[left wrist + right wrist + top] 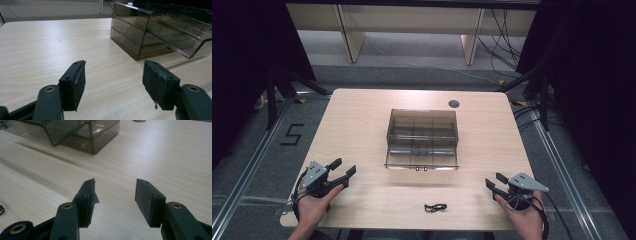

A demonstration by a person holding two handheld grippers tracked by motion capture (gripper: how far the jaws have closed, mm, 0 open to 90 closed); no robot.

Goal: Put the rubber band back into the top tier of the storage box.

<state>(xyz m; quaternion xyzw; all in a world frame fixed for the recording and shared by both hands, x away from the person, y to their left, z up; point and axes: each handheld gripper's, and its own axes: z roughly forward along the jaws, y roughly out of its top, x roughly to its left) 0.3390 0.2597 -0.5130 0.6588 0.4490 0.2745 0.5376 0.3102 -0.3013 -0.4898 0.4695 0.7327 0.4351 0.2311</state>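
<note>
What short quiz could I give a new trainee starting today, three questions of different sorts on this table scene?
1. True or false: the left gripper holds the black cord.
2. Multiple choice: the smoky clear box stands A) at the table's left edge, B) near its middle, C) on the floor.
3. Fill in: the cord lies near the table's ____ edge, between the two hands.

Key
1. False: its fingers are apart with nothing between them, and the cord lies free on the table.
2. B.
3. Near, the person's side. The right gripper is open too.
</note>
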